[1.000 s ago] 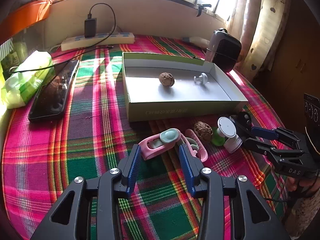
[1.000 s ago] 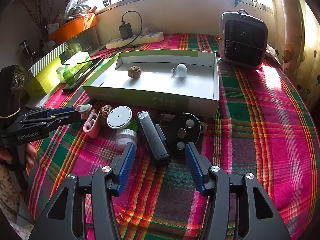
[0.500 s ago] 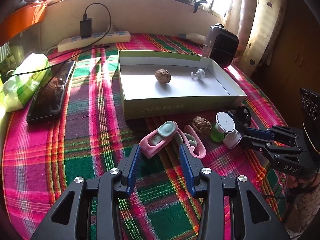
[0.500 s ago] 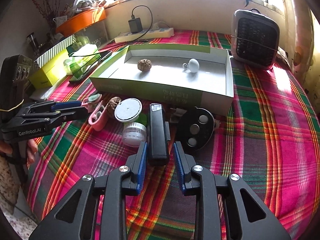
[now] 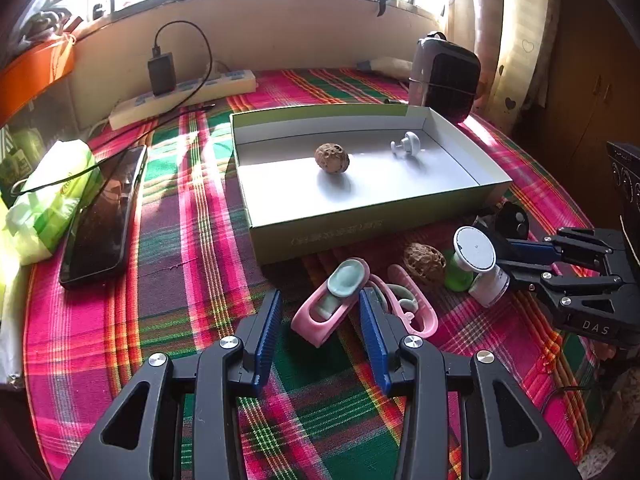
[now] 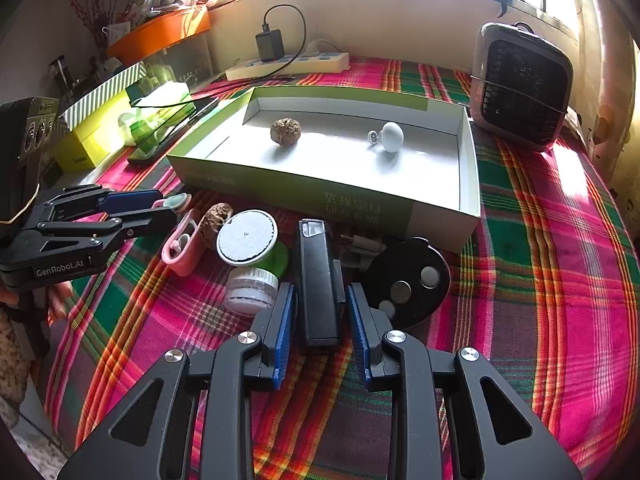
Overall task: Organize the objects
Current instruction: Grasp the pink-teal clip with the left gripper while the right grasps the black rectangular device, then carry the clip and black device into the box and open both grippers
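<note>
A green tray (image 5: 360,232) (image 6: 280,184) holds a walnut (image 5: 331,158) and a white knob (image 5: 408,145). In front of it lie a loose walnut (image 5: 424,260), a white-capped green bottle (image 6: 247,236), a small white jar (image 6: 252,288), a black disc (image 6: 408,280) and pink scissors (image 5: 412,308). My right gripper (image 6: 320,320) is shut on the near end of a black bar-shaped device (image 6: 318,276). My left gripper (image 5: 320,320) is open, and a pink-and-teal clip (image 5: 328,304) lies between its fingertips with a gap at the left pad.
A dark heater (image 6: 520,84) stands at the back right, behind the tray. Left of the tray lie a phone (image 5: 104,216), a green tissue pack (image 5: 48,192) and a yellow box (image 6: 92,136). A power strip (image 5: 184,96) runs along the wall.
My right gripper's jaws have come together from wide apart onto the black device. The left gripper has stayed open over the pink clip, with only a slight roll.
</note>
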{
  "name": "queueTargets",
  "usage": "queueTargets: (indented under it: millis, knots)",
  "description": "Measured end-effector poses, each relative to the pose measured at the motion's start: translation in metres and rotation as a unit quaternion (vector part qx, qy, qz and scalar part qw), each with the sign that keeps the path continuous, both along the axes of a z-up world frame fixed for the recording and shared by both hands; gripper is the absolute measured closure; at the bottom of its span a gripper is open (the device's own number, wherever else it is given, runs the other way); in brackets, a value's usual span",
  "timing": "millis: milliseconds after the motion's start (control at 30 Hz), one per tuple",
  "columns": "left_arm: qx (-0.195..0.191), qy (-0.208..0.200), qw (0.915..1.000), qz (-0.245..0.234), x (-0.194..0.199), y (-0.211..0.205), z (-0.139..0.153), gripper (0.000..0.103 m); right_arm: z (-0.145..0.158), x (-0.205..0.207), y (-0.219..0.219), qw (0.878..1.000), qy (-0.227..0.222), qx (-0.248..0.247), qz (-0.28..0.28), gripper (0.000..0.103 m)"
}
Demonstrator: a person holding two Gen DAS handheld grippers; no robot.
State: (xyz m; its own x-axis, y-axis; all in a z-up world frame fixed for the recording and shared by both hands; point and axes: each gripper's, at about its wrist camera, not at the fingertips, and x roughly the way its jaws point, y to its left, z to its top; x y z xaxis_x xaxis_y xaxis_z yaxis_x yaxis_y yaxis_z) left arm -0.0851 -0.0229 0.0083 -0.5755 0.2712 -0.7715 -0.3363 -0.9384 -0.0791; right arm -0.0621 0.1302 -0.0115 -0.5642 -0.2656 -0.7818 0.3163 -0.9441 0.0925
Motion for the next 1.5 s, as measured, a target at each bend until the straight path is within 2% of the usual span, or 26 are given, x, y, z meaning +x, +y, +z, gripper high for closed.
queueTargets:
  millis: [333,500,667,833,1500]
  knots:
    - [-0.021,0.006,0.9998,-0.002,-0.0038,0.0092,-0.0036,0.065,-0.0002,-0.0035,-0.0037,1.0,0.011,0.01,-0.007,0.075]
    - [-0.018,0.009,0.9998,0.006,-0.0034,0.008,-0.0039,0.067,0.0003,-0.003,-0.0025,1.0,0.011,0.009,-0.01,0.076]
    - [-0.024,0.014,0.9994,0.019,-0.0031,0.0062,-0.0042,0.08,0.0004,-0.003,-0.0019,1.0,0.011,0.009,-0.013,0.077]
    - [-0.019,0.014,0.9992,0.031,-0.0043,0.0018,-0.0043,0.087,0.0005,-0.0029,-0.0021,1.0,0.012,0.012,-0.013,0.077]
    - [-0.019,0.013,0.9991,0.034,-0.0037,0.0016,-0.0049,0.087,0.0003,-0.0029,-0.0022,1.0,0.011,0.011,-0.015,0.078]
